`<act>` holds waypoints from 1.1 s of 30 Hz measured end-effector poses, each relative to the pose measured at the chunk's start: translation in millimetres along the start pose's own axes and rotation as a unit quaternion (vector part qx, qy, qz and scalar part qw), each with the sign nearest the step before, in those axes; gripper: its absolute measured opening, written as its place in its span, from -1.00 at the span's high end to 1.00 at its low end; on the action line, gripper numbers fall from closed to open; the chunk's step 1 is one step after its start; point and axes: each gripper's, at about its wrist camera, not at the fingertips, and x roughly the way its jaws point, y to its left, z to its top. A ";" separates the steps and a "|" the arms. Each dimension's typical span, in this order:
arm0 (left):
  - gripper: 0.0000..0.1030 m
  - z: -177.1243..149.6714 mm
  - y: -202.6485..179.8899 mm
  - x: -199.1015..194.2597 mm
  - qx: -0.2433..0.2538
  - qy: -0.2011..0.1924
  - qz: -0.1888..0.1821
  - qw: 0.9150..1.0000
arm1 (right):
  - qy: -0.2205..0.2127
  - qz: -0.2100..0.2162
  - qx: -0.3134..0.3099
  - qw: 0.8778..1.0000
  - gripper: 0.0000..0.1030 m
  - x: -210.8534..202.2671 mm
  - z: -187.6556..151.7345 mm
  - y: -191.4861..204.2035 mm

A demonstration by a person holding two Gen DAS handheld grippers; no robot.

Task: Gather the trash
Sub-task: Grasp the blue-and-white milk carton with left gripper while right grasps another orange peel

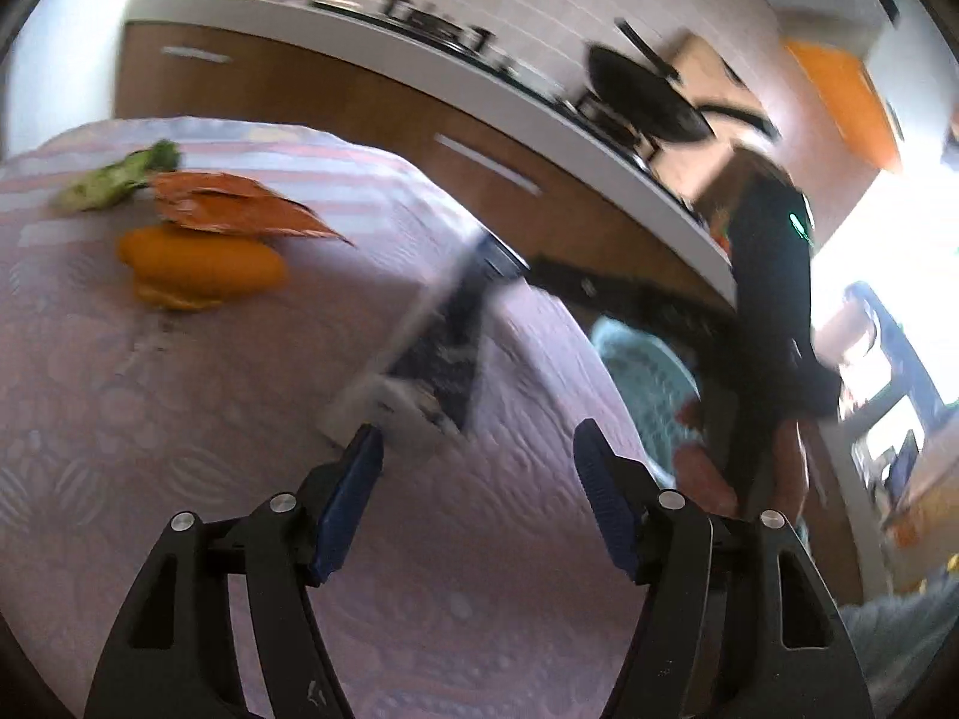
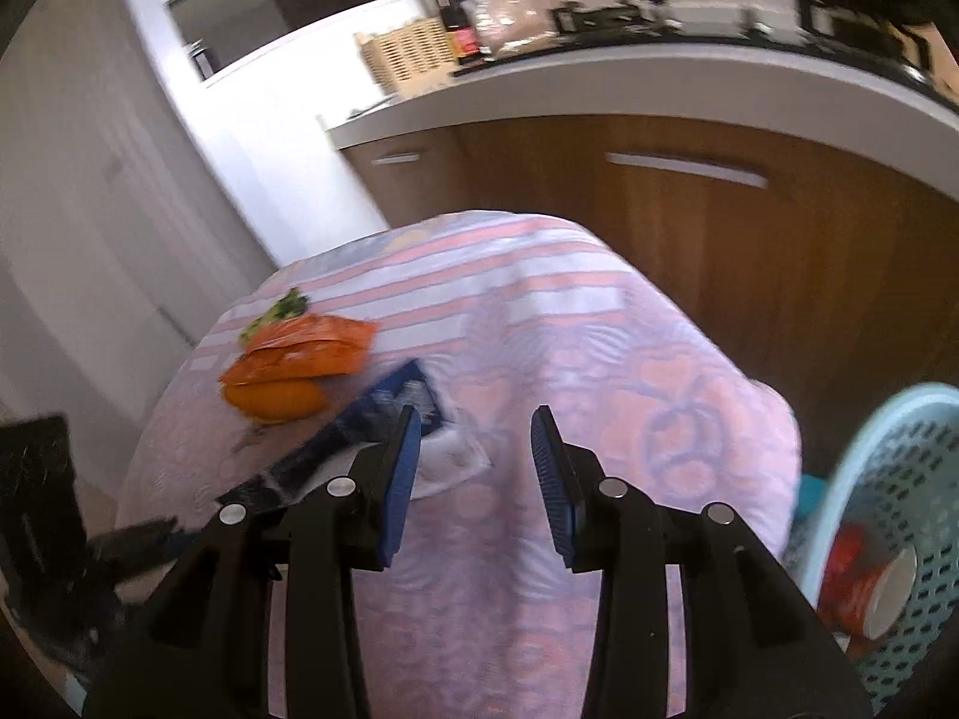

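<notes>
A blue and white wrapper (image 1: 440,347) lies on the pink patterned tablecloth (image 1: 180,449), just ahead of my open, empty left gripper (image 1: 476,449). Farther left lie an orange peel (image 1: 201,269), an orange packet (image 1: 234,210) on top of it and a green scrap (image 1: 114,180). In the right wrist view my right gripper (image 2: 476,437) is open and empty above the cloth (image 2: 599,359), with the wrapper (image 2: 383,419) by its left finger, the orange packet (image 2: 305,350), peel (image 2: 276,398) and green scrap (image 2: 282,308) to the left. A light blue basket (image 2: 887,479) at the right holds red trash.
A wooden kitchen cabinet (image 2: 719,239) with a white counter stands behind the table. The basket also shows in the left wrist view (image 1: 647,383), beside the other black gripper body (image 1: 773,311). A black object (image 2: 36,509) sits at the left edge.
</notes>
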 end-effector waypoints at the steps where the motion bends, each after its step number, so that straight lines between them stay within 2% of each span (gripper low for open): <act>1: -0.26 -1.7 -4.8 -0.9 0.013 -0.003 0.016 1.000 | 0.001 -0.002 0.007 1.000 0.32 -2.5 -0.8 -6.5; 2: -0.27 -1.2 -7.9 -2.8 0.023 -0.012 0.039 0.999 | -0.001 -0.004 0.012 1.000 0.32 -5.5 -1.7 -11.4; 4: -0.29 5.8 -2.9 -6.3 0.013 -0.027 0.060 0.998 | -0.005 -0.008 0.016 1.000 0.32 -10.7 -3.3 -16.4; 7: -0.41 22.1 11.7 -9.7 -0.022 -0.042 0.055 0.997 | -0.012 -0.014 0.018 1.000 0.32 -19.7 -5.2 -22.6; 9: -0.41 31.5 16.3 -6.4 -0.026 -0.049 0.063 0.996 | -0.013 -0.014 0.019 1.000 0.32 -23.7 -7.8 -25.2; 12: -0.41 43.0 11.7 15.9 0.000 -0.013 0.071 0.997 | -0.010 -0.011 0.020 1.000 0.32 -24.6 -10.9 -25.9; 15: -0.39 46.8 -4.8 40.9 0.052 0.019 0.125 0.991 | -0.009 -0.012 0.018 1.000 0.32 -25.5 -12.8 -24.7; 16: -0.31 47.2 -10.4 48.9 0.067 0.025 0.148 0.986 | -0.009 -0.011 0.019 1.000 0.32 -25.9 -13.0 -24.6; 18: 0.02 48.4 -16.3 60.8 0.085 0.036 0.170 0.981 | -0.005 -0.012 0.018 1.000 0.32 -24.7 -12.2 -22.5; 19: 0.27 48.2 -16.3 64.9 0.085 0.040 0.176 0.980 | 0.000 -0.013 0.015 1.000 0.32 -22.4 -11.0 -20.2; 21: 0.33 47.5 -16.3 65.6 0.075 0.036 0.178 0.981 | 0.009 -0.011 0.002 1.000 0.32 -18.0 -8.8 -12.6; 27: 0.43 24.3 -2.5 10.4 0.022 -0.016 0.168 0.985 | 0.024 0.009 -0.057 0.998 0.32 -4.8 -0.8 32.3; 30: 0.43 12.2 17.5 -32.1 -0.018 -0.048 0.187 0.981 | 0.037 0.028 -0.092 0.995 0.32 9.1 1.4 62.3; 33: 0.45 7.0 42.4 -70.1 -0.058 -0.090 0.205 0.973 | 0.057 0.048 -0.124 0.989 0.32 28.0 1.5 92.2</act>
